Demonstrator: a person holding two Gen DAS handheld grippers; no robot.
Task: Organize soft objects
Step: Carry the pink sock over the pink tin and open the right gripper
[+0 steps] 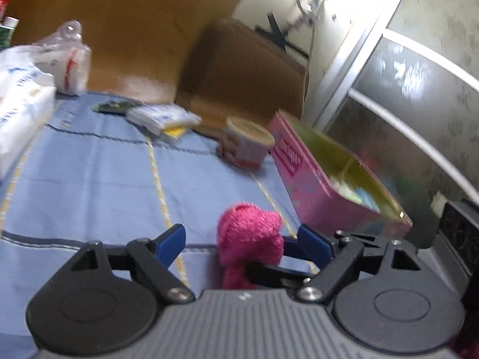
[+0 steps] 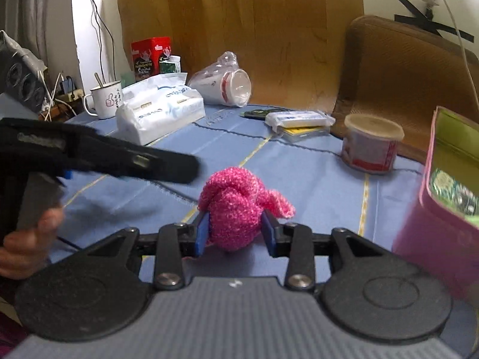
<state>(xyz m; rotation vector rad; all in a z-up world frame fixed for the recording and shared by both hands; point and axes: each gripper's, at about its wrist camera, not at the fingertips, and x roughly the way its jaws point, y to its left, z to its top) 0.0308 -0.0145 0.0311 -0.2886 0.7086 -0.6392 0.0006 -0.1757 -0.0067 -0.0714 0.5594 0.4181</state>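
Pink and fuzzy, the knotted cloth (image 2: 239, 209) sits gripped between the blue pads (image 2: 202, 233) of the right claw (image 2: 236, 234), both pads pressed into its sides, its knotted top and a loose tail sticking out beyond them; it looks held just above the blue-clothed desk (image 2: 299, 173), though whether its underside touches the cloth I cannot tell. The left claw (image 1: 242, 242) stands open with nothing pinched between its pads; from its own camera the pink cloth shows in the gap, nearer the right-hand pad, carried there by the other claw's dark finger; in the right wrist view the left tool is the blurred black bar at the left, with a hand (image 2: 27, 239) on its handle. The pink box (image 2: 443, 209) stands open at the right edge, near the cloth, with colourful items already inside; a lidded tub (image 2: 371, 146) stands beyond it, and a tissue pack (image 2: 158, 110) lies further back on the left. The step in hand, as I judge it, is carrying the gripped cloth to the box; the next move calls for swinging the right claw to the right over the box's near wall, keeping the grip firm so the soft knot does not slip, then opening over the inside; the left claw should keep out of the way.
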